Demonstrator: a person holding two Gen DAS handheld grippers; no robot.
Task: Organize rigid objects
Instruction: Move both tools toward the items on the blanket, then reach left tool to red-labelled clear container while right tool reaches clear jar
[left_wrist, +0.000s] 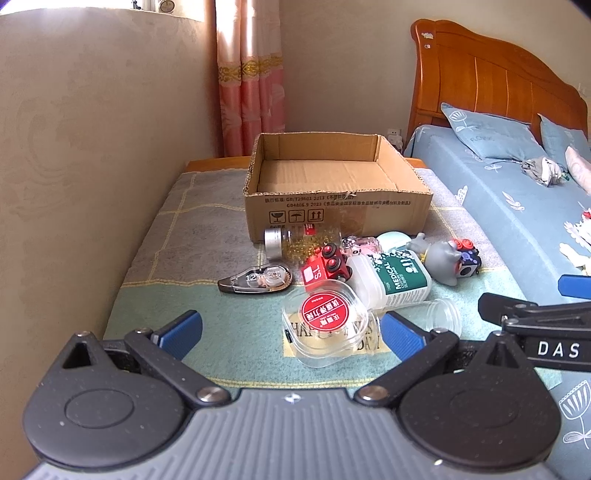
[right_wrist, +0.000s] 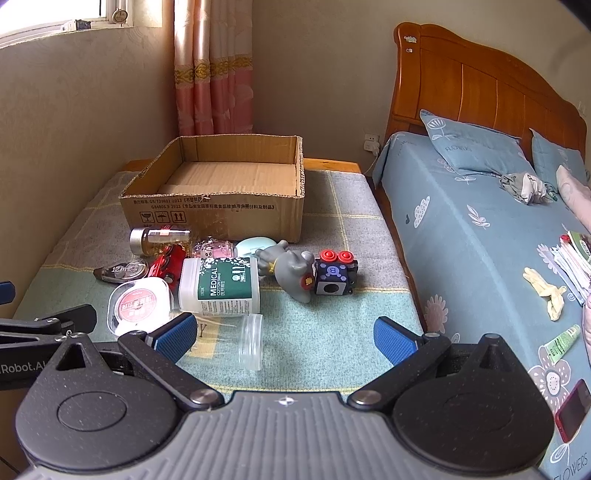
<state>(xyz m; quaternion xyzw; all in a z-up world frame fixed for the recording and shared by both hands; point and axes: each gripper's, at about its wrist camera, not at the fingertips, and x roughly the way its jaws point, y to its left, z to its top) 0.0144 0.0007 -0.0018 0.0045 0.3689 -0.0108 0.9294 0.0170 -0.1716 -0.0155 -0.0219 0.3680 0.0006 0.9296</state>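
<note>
Your objects lie in a loose heap on the checked cloth (right_wrist: 332, 317), just in front of the empty cardboard box (left_wrist: 338, 206) at 12 o'clock. Noted: a white MEDICAL swab tub (right_wrist: 219, 286) on its side, a clear red-labelled case (left_wrist: 325, 323), a grey figurine (right_wrist: 290, 271). Your left gripper (left_wrist: 291, 334) and right gripper (right_wrist: 284, 338) hover low at 6 o'clock, jaws spread, holding nothing.

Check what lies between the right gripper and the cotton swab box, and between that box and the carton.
The right gripper is open. A clear cup lies on its side just before the swab box. Beyond the box, a pink bottle and a pale round case lie before the carton.
</note>
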